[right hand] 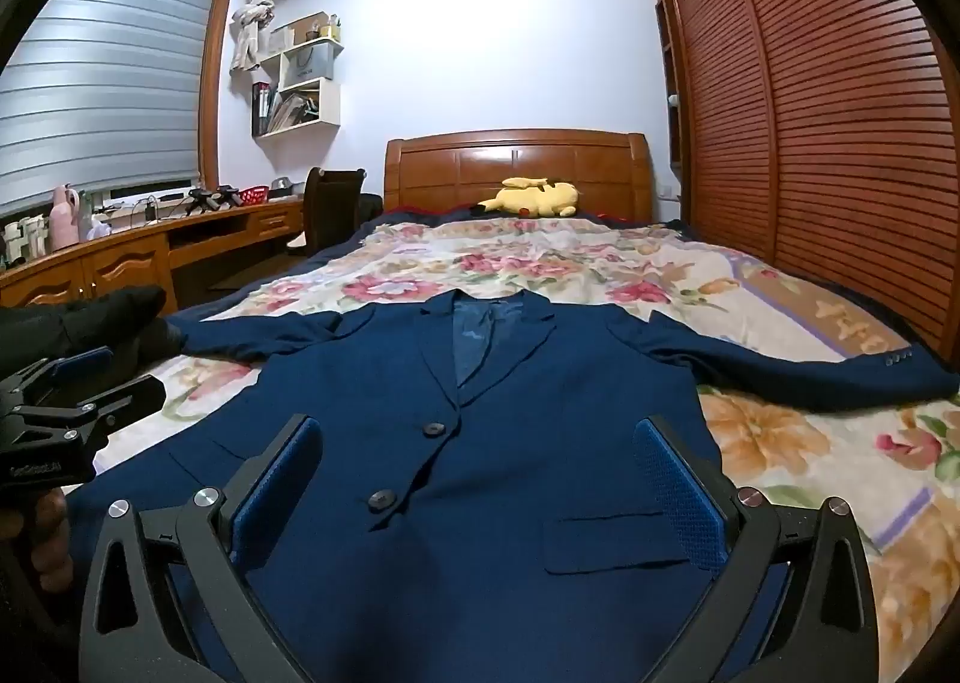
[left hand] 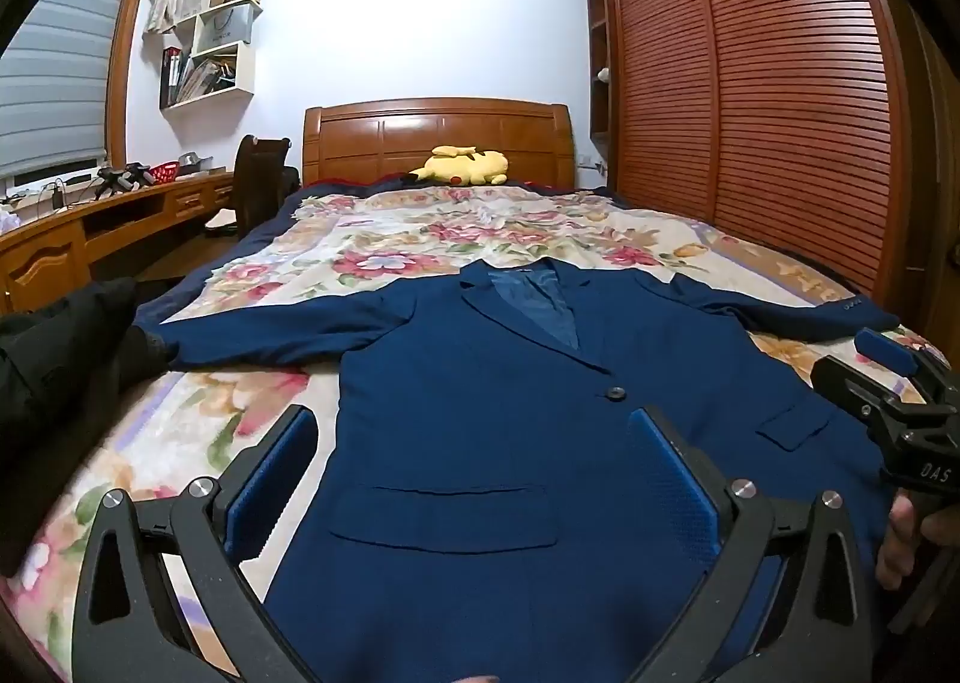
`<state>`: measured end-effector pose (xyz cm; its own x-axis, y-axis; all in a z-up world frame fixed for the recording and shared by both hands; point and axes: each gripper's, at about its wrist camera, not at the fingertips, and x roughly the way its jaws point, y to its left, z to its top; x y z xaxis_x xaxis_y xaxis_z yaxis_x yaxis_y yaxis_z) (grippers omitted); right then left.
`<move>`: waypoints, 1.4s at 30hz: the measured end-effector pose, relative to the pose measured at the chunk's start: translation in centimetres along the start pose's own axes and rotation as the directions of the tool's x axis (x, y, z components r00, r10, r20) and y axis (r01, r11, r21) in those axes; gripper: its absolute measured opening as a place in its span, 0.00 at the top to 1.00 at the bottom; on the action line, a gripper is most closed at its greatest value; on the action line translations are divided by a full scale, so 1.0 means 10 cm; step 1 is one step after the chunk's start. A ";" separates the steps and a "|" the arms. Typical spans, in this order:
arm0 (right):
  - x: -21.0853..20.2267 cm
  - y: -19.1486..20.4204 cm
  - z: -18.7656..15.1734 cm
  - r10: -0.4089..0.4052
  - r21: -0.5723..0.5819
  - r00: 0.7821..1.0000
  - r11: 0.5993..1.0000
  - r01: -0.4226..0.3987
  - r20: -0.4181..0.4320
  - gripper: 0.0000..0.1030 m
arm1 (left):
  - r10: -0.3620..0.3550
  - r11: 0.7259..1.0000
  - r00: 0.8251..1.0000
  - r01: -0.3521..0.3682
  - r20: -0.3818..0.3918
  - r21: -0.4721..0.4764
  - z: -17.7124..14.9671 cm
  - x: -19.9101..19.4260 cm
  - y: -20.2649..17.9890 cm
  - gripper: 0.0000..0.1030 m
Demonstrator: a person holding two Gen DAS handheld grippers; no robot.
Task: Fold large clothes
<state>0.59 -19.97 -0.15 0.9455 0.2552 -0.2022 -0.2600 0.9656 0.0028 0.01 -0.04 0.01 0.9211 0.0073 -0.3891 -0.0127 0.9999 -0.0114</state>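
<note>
Navy jacket (left hand: 480, 395) lying flat across the bed's (left hand: 180, 443) near end

Left wrist view: left claw (left hand: 474, 461) is hovering, jaws apart, over its hem. Right wrist view: right claw (right hand: 480, 467) is hovering likewise, gripping nothing; a yellow plush (right hand: 540, 198) is resting by the headboard.

Even indoor light from ceiling spots above; far wall (right hand: 480, 41) bright, slightly washed out. Shadows beneath the jaws faint. Strong fisheye bending and dark vignette at the corners. Focus sharp ahead of the jaws; no motion blur.
</note>
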 end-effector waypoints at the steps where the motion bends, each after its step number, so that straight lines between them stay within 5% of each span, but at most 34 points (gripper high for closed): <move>1: 0.00 0.00 0.00 0.004 0.003 1.000 1.000 -0.004 0.005 0.00 | 0.000 1.000 1.000 0.000 0.001 0.000 0.00 0.00 0.00 0.00; 42: -0.01 0.01 -0.02 0.002 0.004 1.000 1.000 -0.002 0.013 0.00 | 0.003 1.000 1.000 -0.003 0.016 0.002 0.02 -0.02 0.06 0.00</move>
<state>0.48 -19.93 -0.31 0.9475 0.2576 -0.1894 -0.2610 0.9653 0.0070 -0.09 0.53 0.30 0.9274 0.0101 -0.3740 -0.0145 0.9999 -0.0089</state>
